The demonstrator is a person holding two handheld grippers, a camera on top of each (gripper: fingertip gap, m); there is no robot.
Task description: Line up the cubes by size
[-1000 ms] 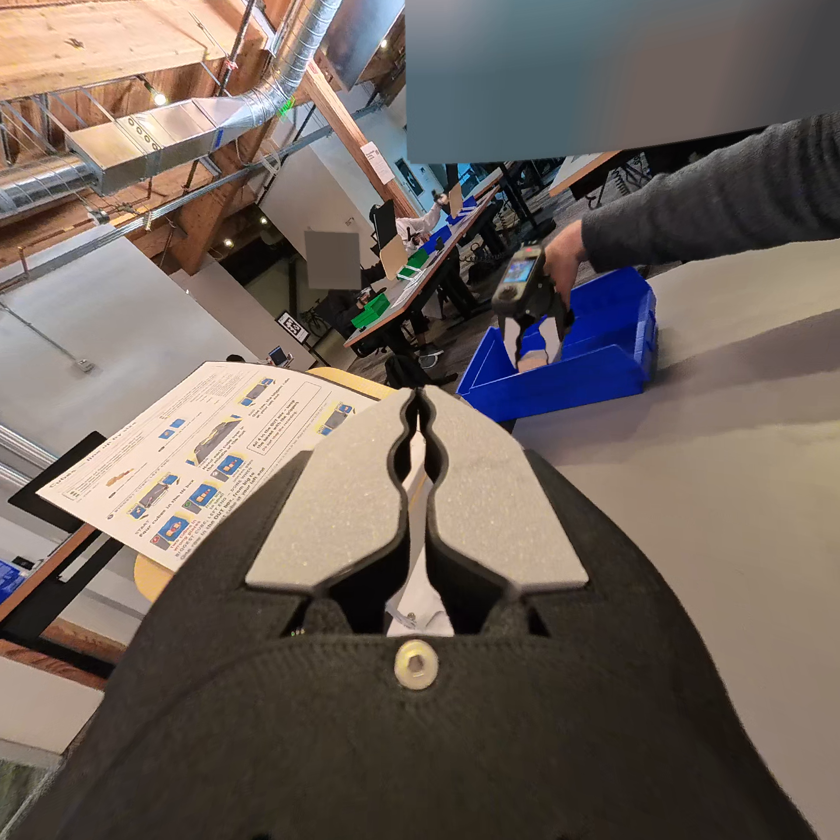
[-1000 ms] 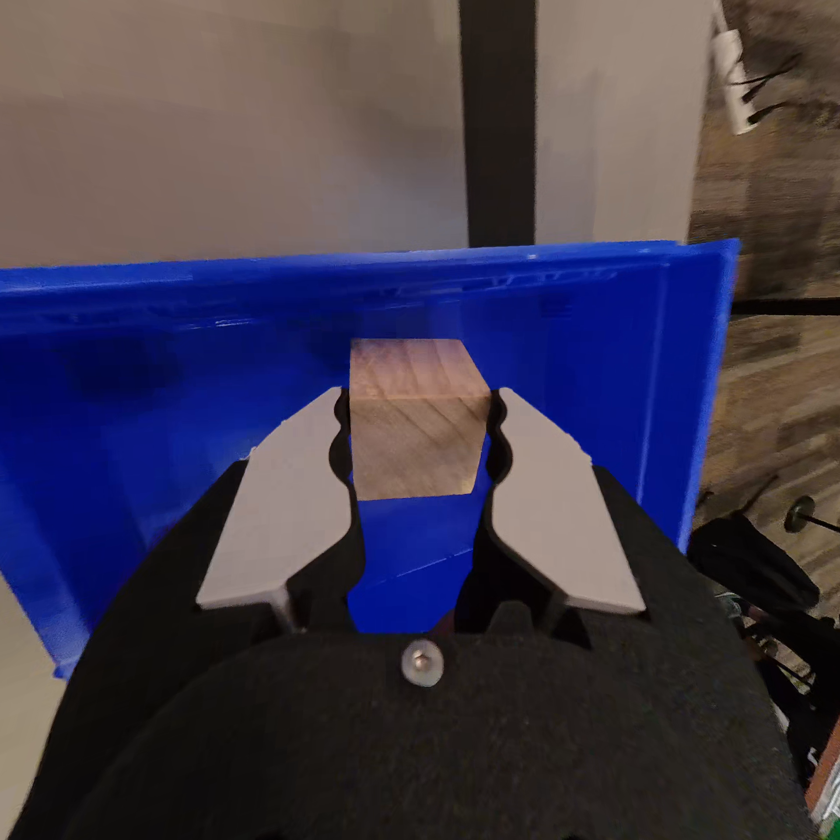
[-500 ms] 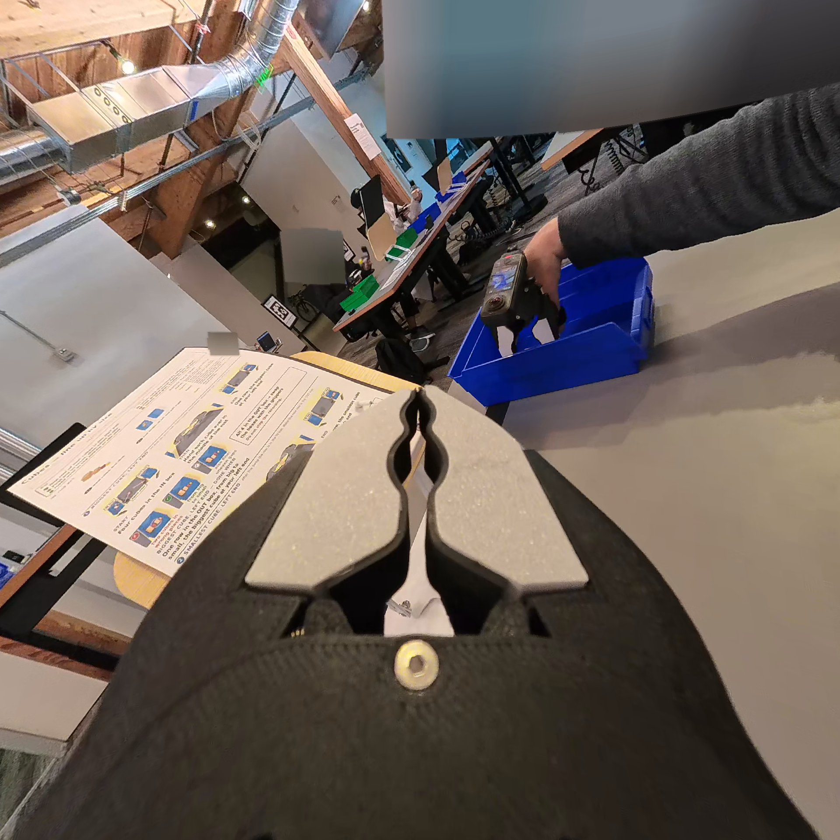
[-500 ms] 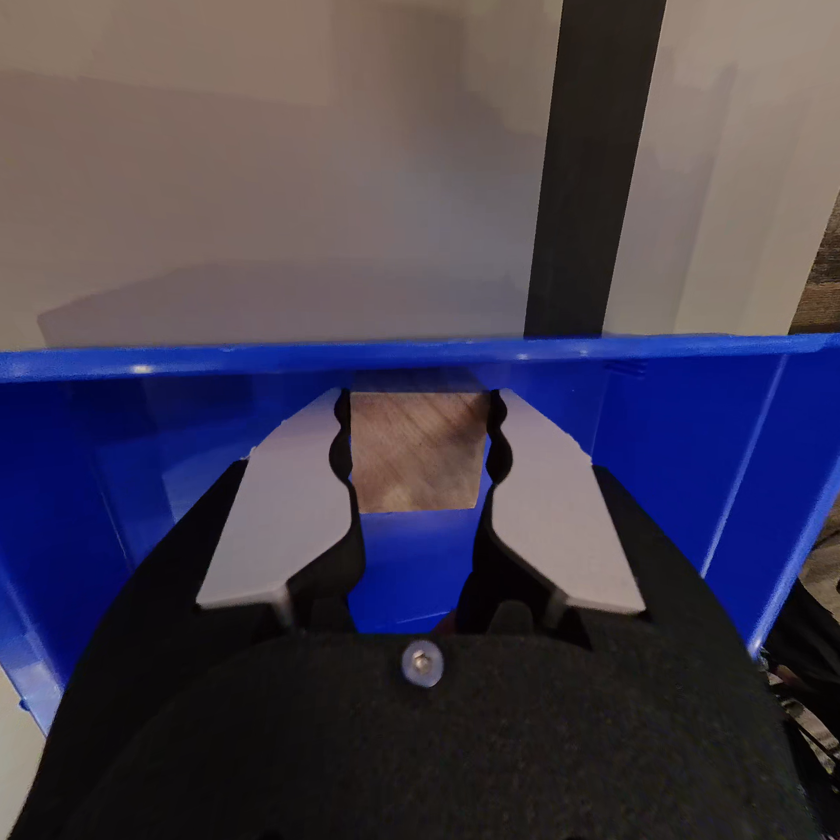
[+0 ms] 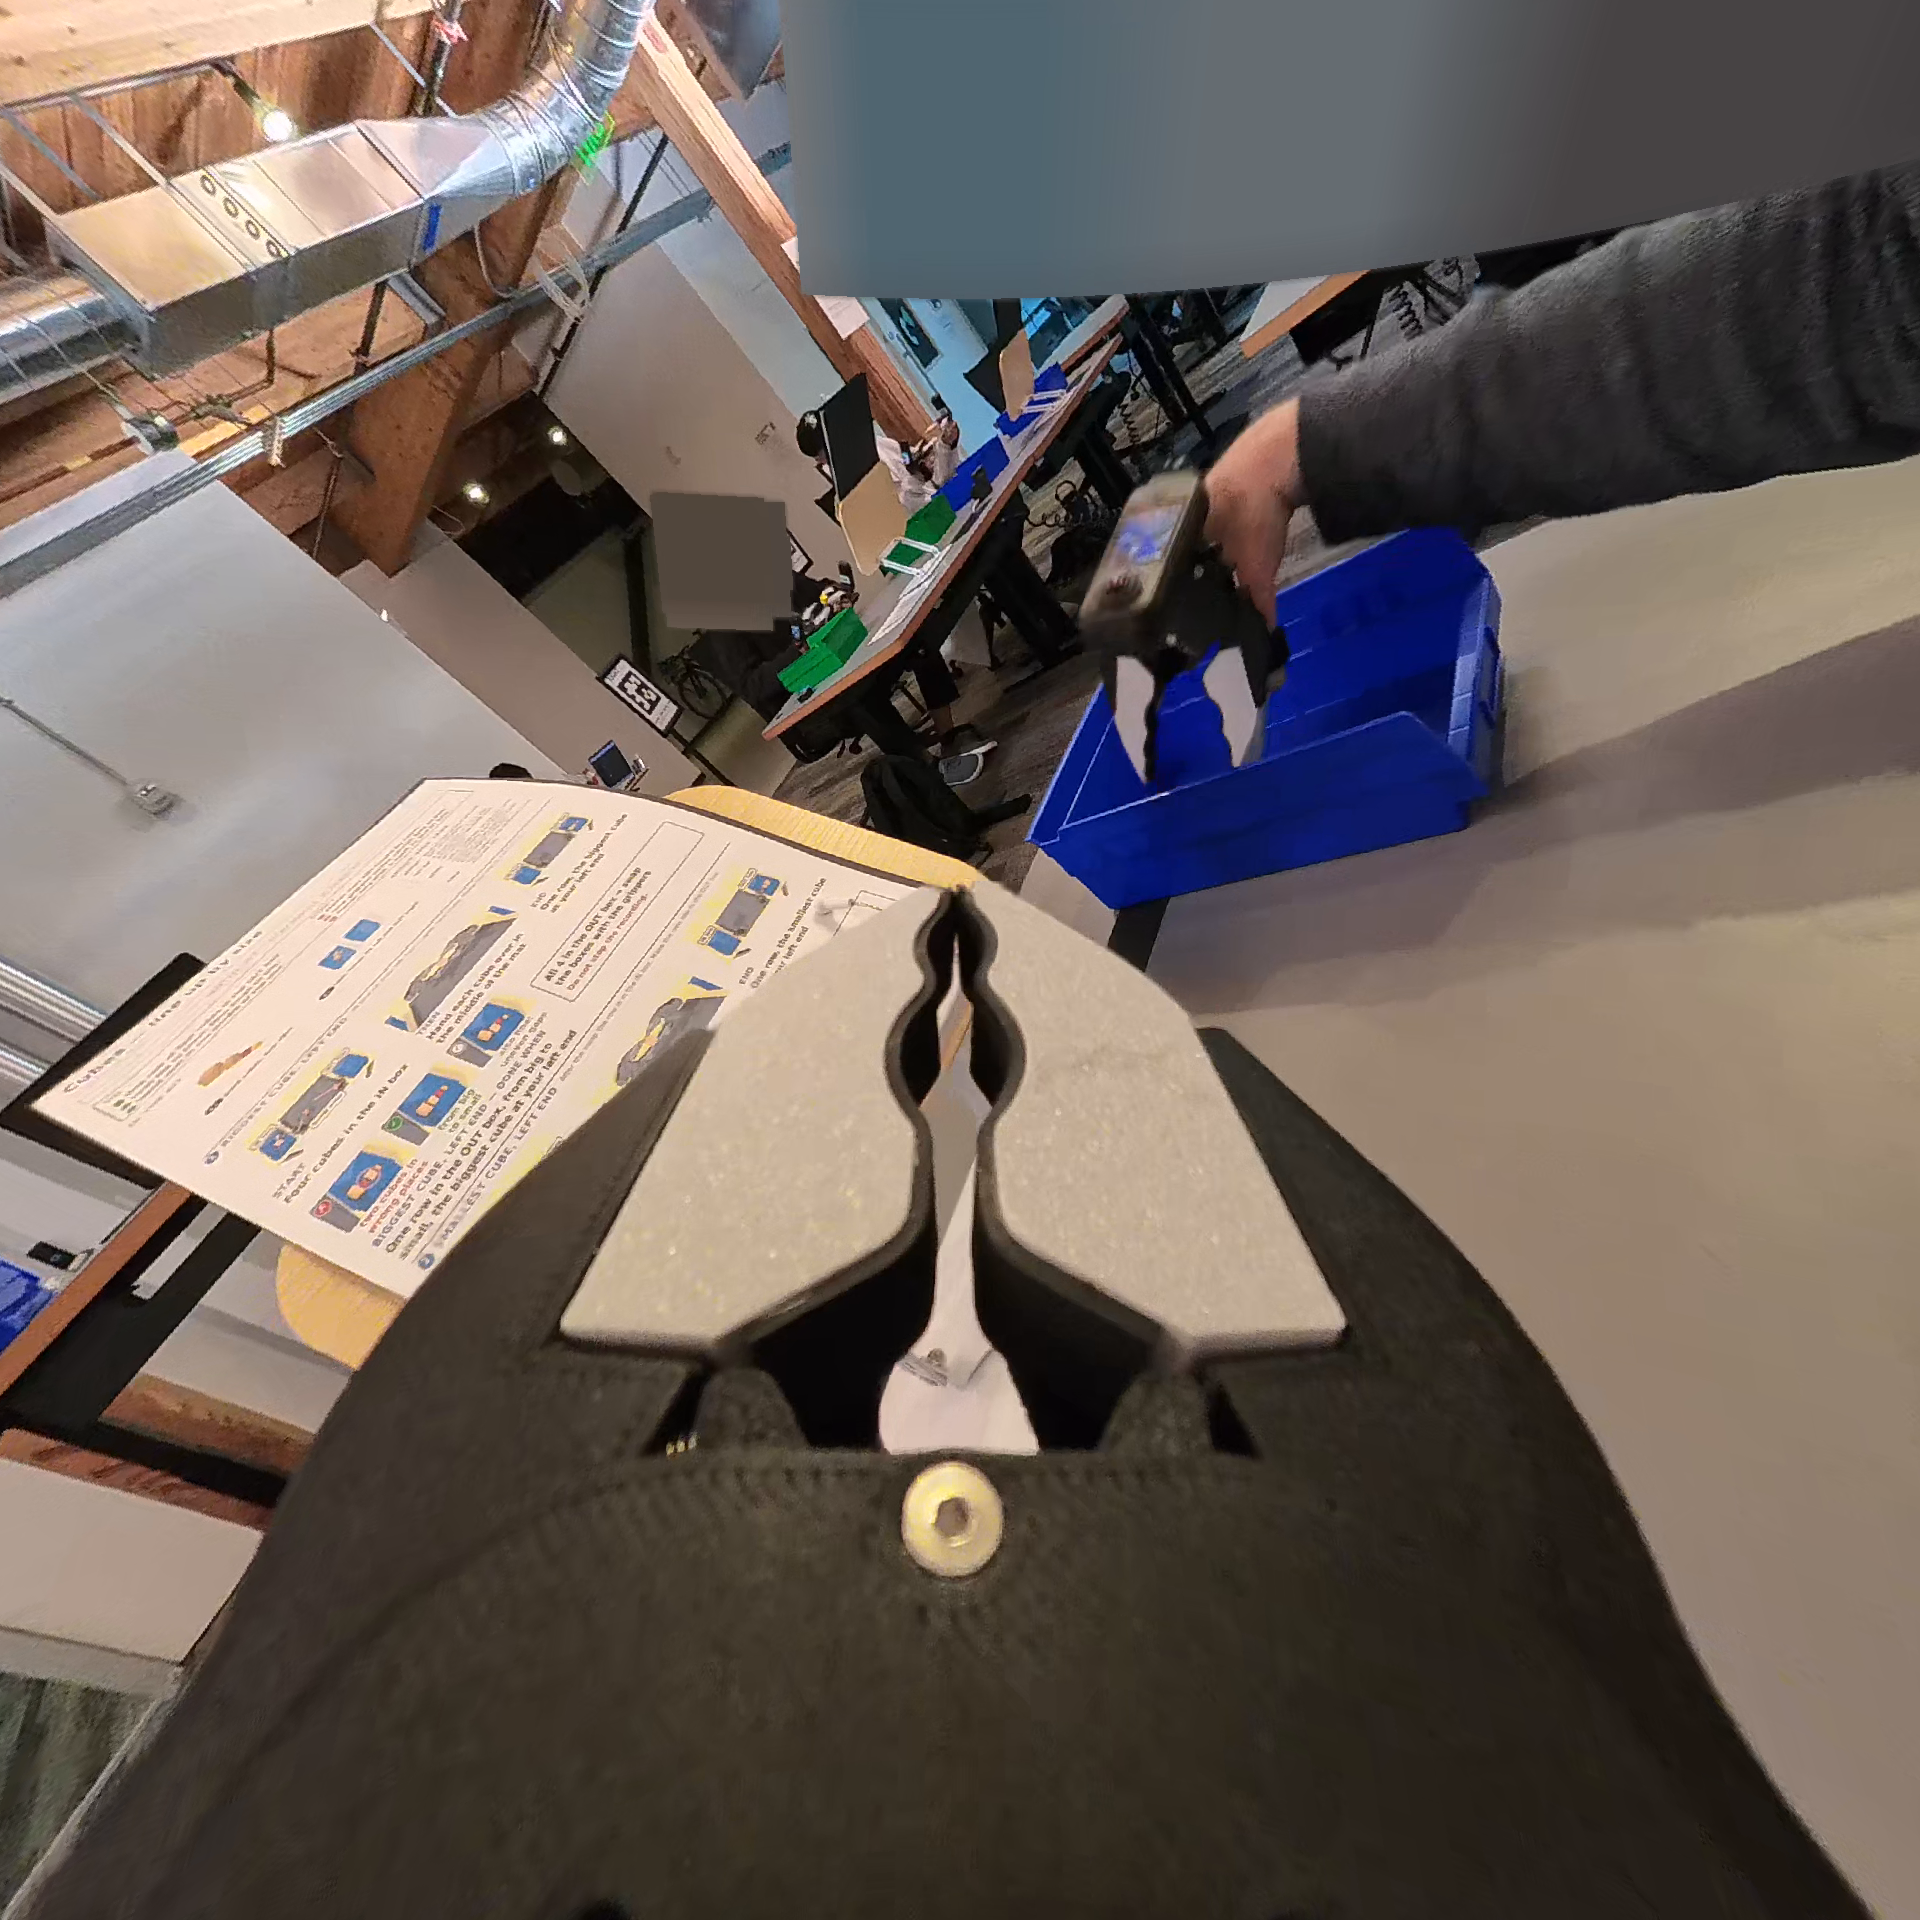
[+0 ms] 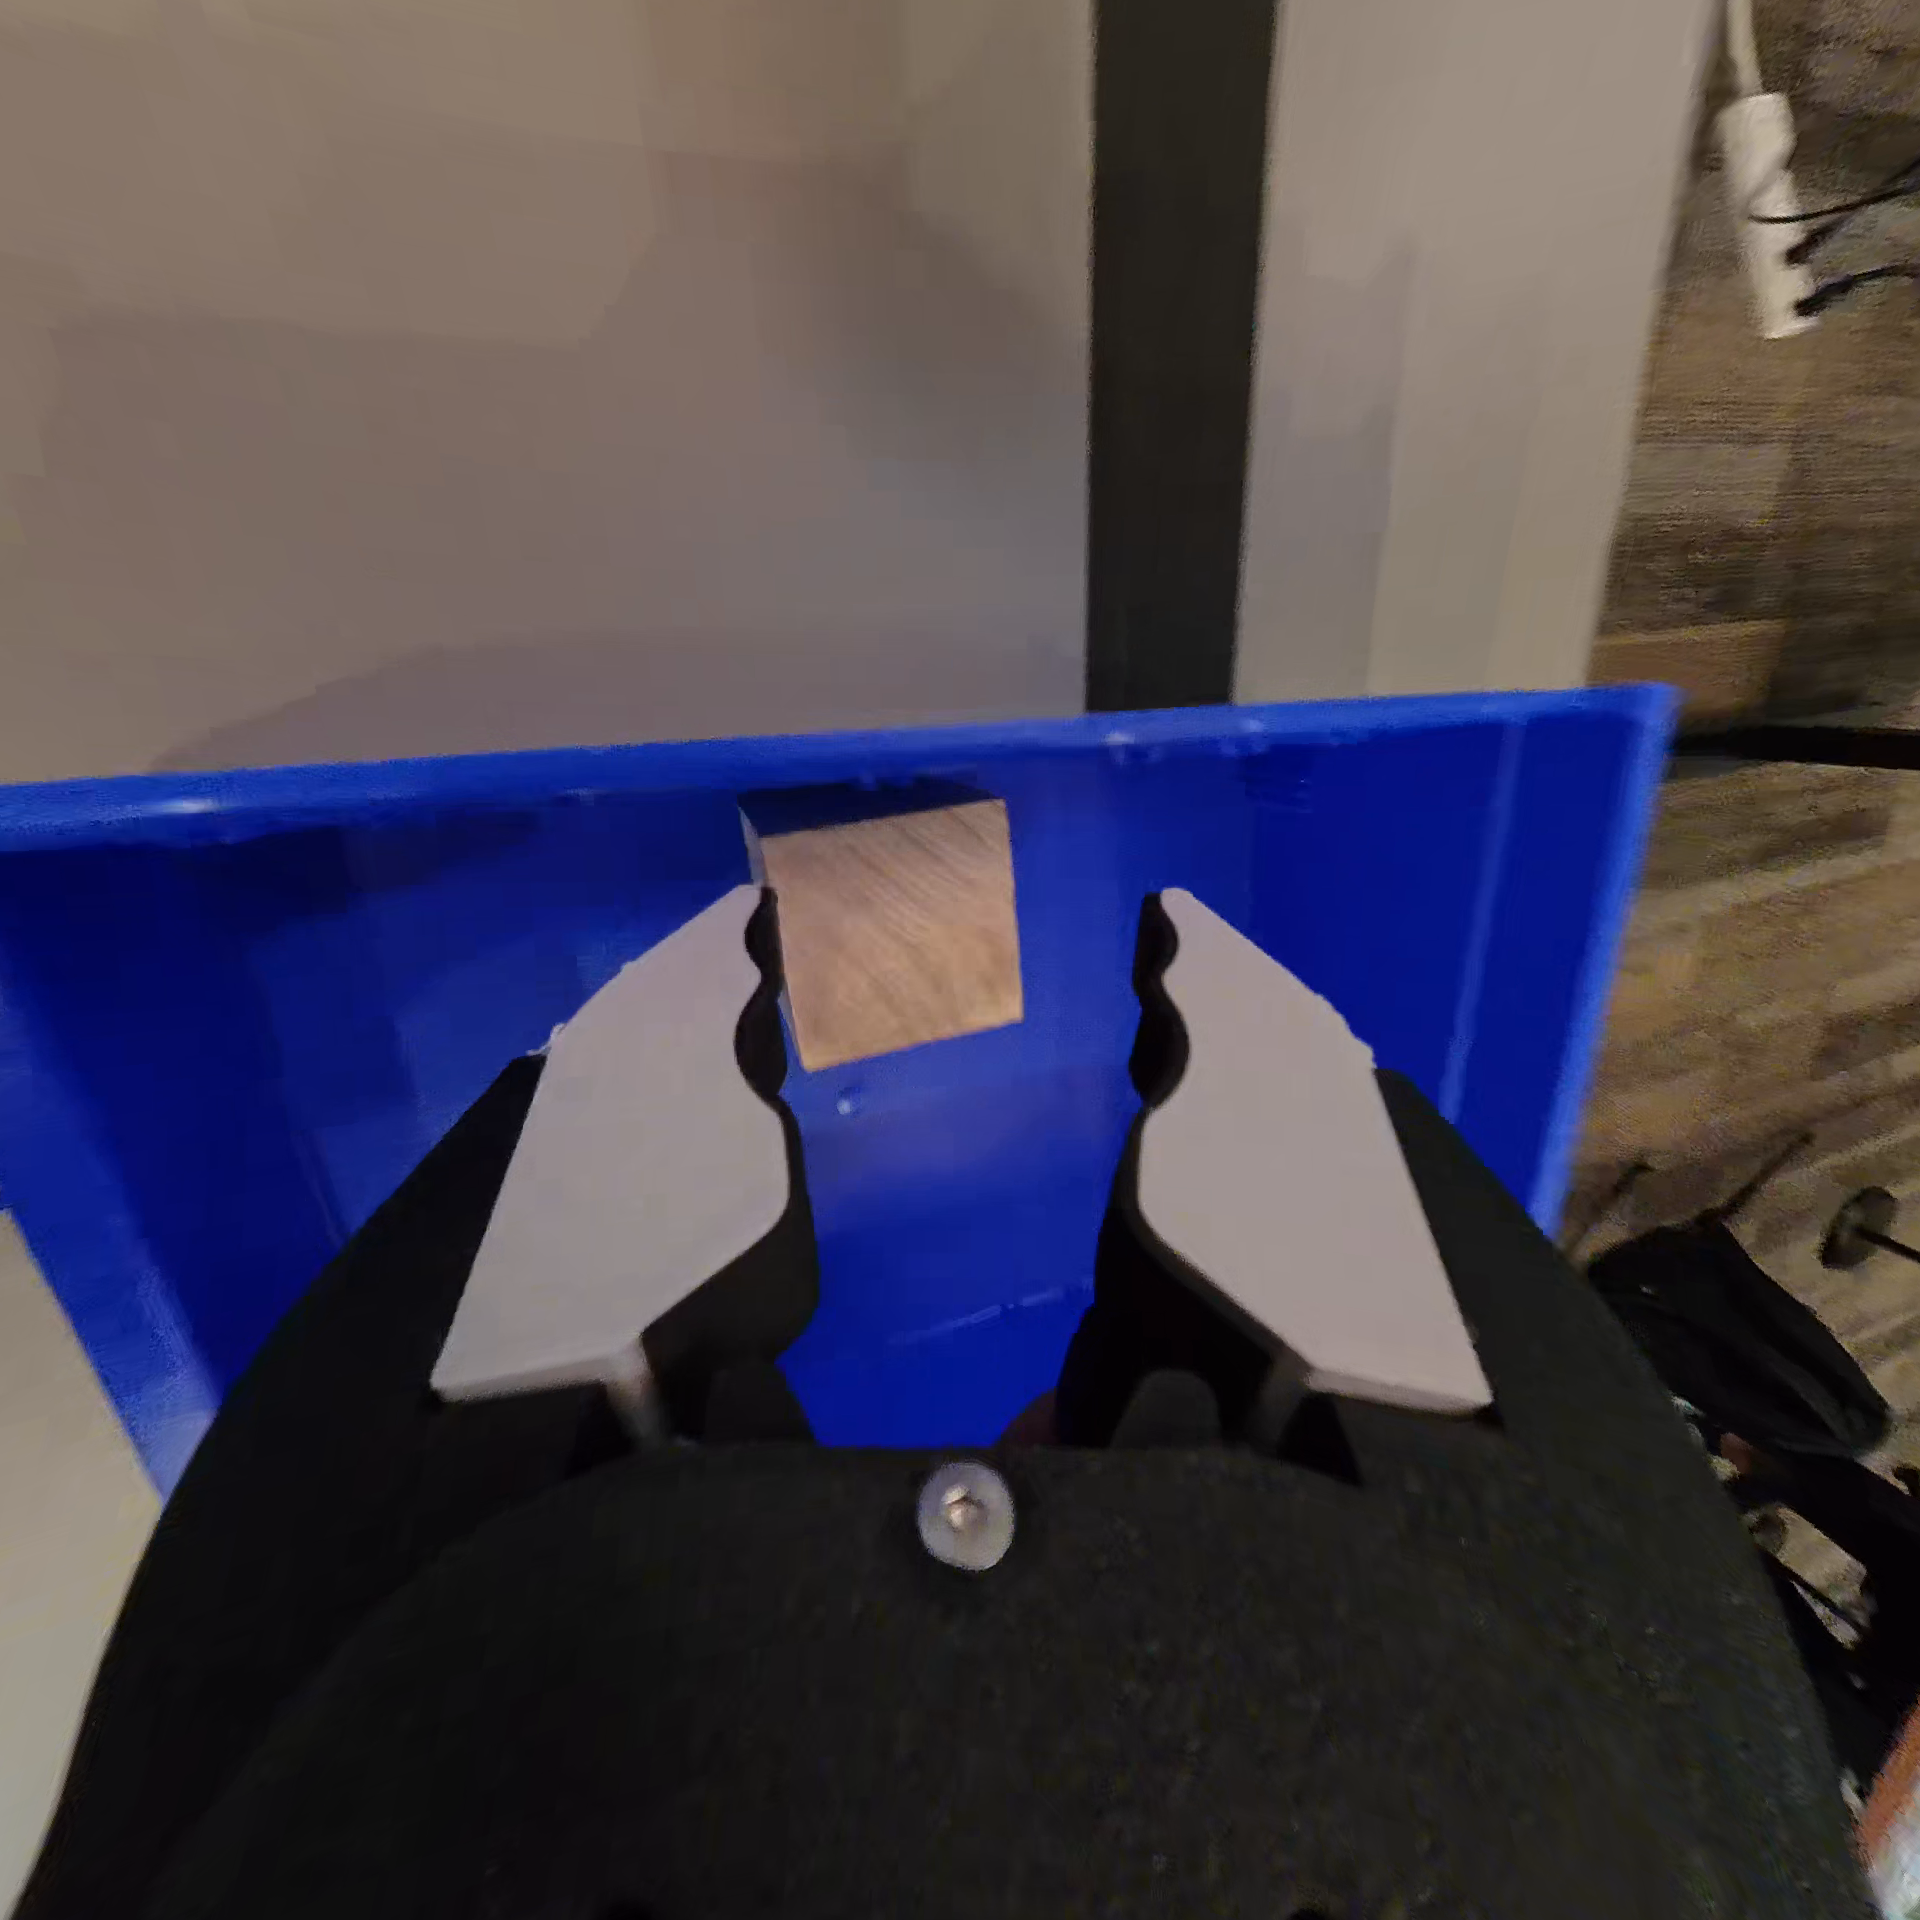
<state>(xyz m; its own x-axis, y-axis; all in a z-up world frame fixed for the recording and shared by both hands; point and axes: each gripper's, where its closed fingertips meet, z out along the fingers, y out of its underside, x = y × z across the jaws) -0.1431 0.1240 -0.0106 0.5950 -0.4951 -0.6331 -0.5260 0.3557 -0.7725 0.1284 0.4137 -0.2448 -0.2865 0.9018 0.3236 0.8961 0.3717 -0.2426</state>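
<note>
A blue plastic bin (image 6: 1351,831) sits at the corner of a smooth grey table (image 5: 1558,1143). Inside the bin, near its far wall, lies a pale wooden cube (image 6: 899,935) with visible grain, tilted slightly. The right gripper (image 6: 951,966) hangs over the bin with its flat grey fingers (image 6: 644,1143) spread wide; the cube sits beyond the tips, close beside the left finger, with clear blue floor showing between it and the right finger. Nothing is gripped. A person's hand (image 5: 1247,509) in a dark grey knit sleeve (image 5: 1662,364) holds this gripper.

The left gripper (image 5: 956,914) is held well away from the bin, above the table, its wavy-edged fingers pressed together on nothing. Beyond it, off the table's edge from the bin, a printed instruction sheet (image 5: 416,1039) with small pictures rests on a round wooden board (image 5: 831,821). Past the bin, a dark post (image 6: 1174,343) rises, with wood-look flooring (image 6: 1766,831) to one side.
</note>
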